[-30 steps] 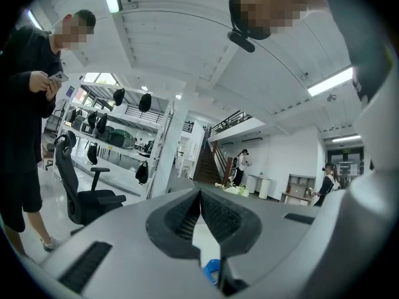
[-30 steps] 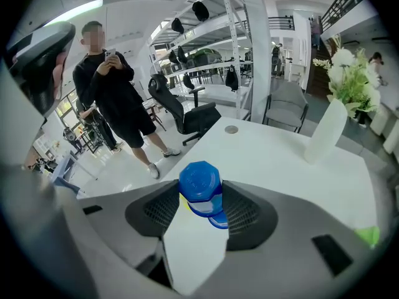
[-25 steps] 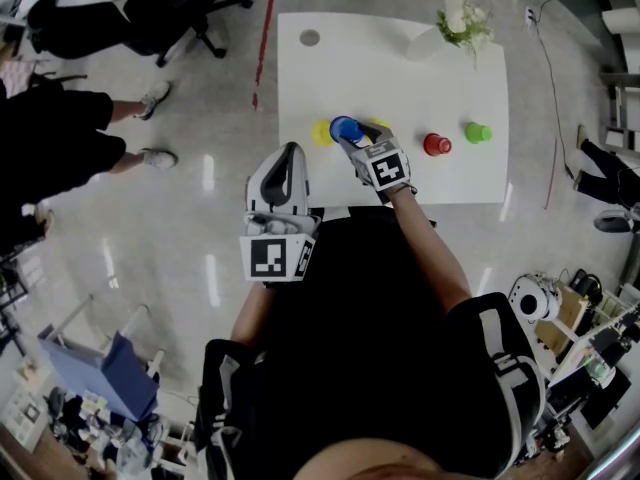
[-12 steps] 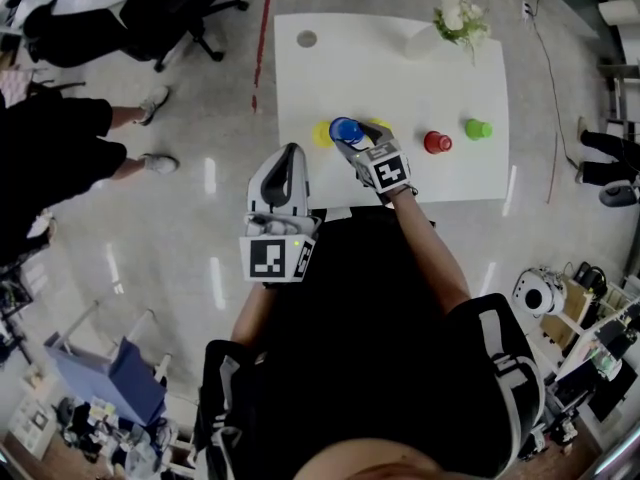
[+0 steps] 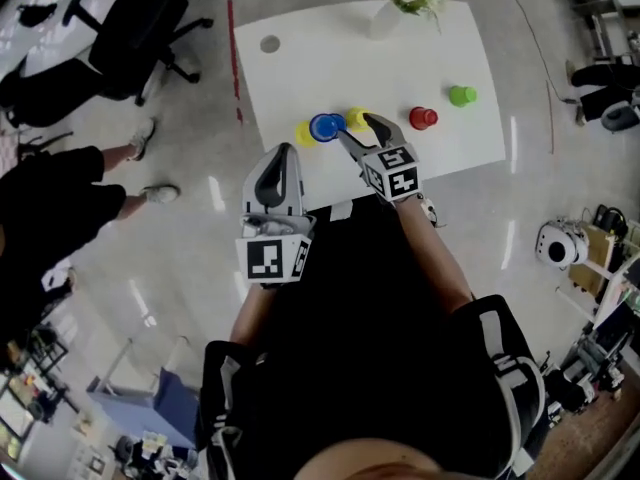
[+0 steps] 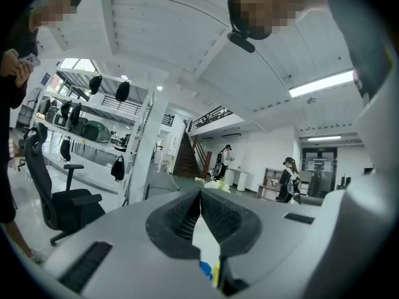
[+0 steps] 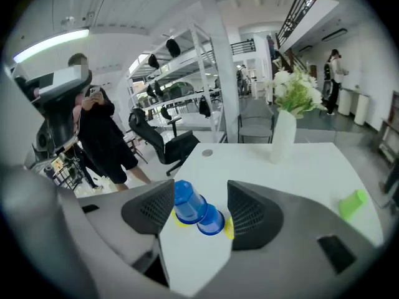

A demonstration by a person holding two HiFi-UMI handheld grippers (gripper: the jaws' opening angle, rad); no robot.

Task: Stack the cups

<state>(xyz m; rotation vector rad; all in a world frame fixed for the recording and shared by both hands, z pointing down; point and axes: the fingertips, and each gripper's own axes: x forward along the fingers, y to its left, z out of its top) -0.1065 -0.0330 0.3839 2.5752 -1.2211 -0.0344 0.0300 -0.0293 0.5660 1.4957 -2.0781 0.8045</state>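
Lifting clear, jaws just opened wide, my right gripper (image 5: 357, 128) is holding nothing. What look like two blue plastic cups (image 7: 194, 208) are standing between its pads, untouched, on the white table (image 5: 300, 58). Nearest me, my left gripper (image 5: 279, 158) is idling shut and empty. Yellow plastic cups (image 5: 303, 133) are flanking the blue ones. I judge the red plastic cup (image 5: 423, 118) and green plastic cup (image 5: 461, 95) are waiting to be stacked. Whether the blue pair is nesting squarely is hard to make out.
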